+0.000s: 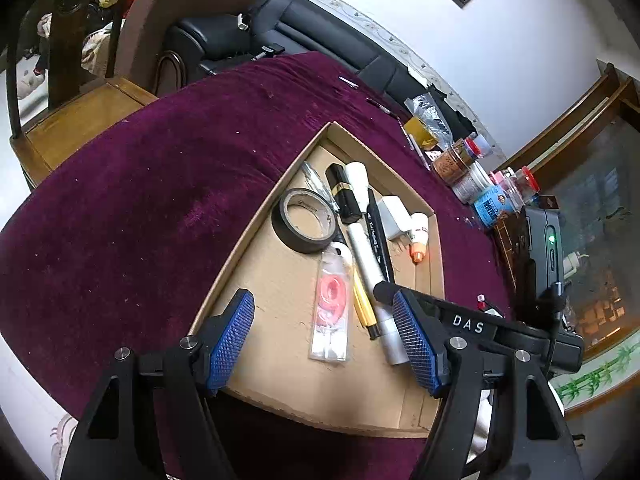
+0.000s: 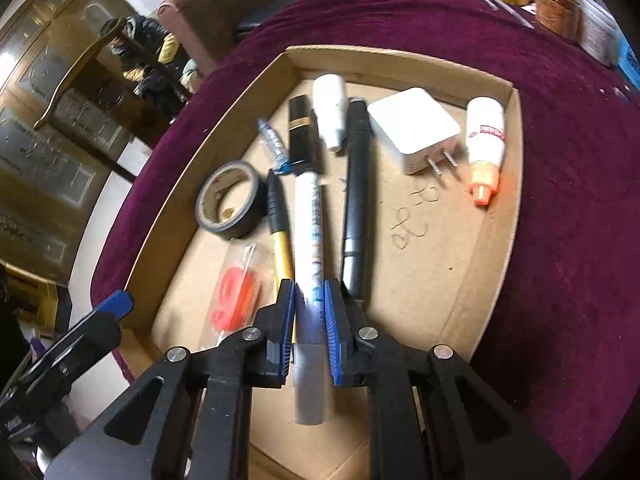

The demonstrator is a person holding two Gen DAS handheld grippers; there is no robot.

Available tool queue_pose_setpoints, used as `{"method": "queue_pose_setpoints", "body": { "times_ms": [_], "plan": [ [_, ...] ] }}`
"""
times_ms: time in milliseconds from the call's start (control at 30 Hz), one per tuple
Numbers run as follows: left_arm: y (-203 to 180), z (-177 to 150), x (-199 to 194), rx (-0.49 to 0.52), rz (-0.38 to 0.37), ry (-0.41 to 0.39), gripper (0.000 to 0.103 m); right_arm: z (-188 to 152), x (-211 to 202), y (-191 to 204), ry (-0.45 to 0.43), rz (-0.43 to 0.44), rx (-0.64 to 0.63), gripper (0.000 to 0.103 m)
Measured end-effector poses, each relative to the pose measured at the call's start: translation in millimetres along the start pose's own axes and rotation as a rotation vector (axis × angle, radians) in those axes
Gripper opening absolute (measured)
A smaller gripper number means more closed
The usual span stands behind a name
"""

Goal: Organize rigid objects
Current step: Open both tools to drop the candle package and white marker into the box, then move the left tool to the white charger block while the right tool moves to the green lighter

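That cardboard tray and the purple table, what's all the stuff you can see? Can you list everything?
cardboard tray: 1, brown, on the purple cloth
white marker: 1, mid tray, between the right gripper's pads
black pen: 1, right of the marker
yellow pen: 1, black tip, left of the marker
tape roll: 1, black, left side
candle packet: 1, red 9, near left
lipstick: 1, black and gold, far end
white bottle: 1, beside the lipstick
charger: 1, white, far right
glue bottle: 1, white, orange cap, right wall
jars: several, table edge
left gripper: open, over the tray
right gripper: shut on the marker
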State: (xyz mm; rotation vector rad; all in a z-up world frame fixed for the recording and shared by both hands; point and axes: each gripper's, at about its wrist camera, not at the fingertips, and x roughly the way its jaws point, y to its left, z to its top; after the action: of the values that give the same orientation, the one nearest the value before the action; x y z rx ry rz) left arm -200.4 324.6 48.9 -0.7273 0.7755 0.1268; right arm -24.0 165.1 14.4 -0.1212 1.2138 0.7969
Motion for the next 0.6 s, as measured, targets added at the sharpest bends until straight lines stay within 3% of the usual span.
{"method": "queue_pose_setpoints", "body": {
  "times_ms": [100,300,367,433,467,500,533,567,600],
  "plan": [
    [-4,-1,0,0.012,-0.004,0.006,0.066,-2,-12,-4,-0.045,0.004,0.010,0.014],
    [-16,-8,-4,0.052,0.009,-0.003,0.066,-15,-77,-46,-0.212,-0.036,0.058,0.016],
    [-22,-11,-5,0.068,0.013,-0.004,0.066,-28,-109,-65,-0.323,-0.085,0.073,0.016],
    [-28,-13,-5,0.085,0.013,-0.004,0.066,-47,-146,-76,-0.488,-0.196,0.065,0.018],
    [-32,-15,-4,0.098,0.012,-0.003,0.066,-62,-167,-81,-0.593,-0.301,0.050,0.023],
    [-37,-16,-4,0.110,0.007,-0.002,0.066,-72,-181,-86,-0.661,-0.371,0.041,0.047],
    [-40,-17,-4,0.118,0.002,-0.001,0.066,-88,-200,-99,-0.754,-0.444,0.043,0.081],
    [-45,-19,-3,0.128,-0.003,0.003,0.066,-96,-211,-109,-0.806,-0.472,0.055,0.090],
    [-50,-20,-2,0.137,-0.008,0.007,0.066,-105,-222,-129,-0.825,-0.506,0.086,0.090]
  ]
}}
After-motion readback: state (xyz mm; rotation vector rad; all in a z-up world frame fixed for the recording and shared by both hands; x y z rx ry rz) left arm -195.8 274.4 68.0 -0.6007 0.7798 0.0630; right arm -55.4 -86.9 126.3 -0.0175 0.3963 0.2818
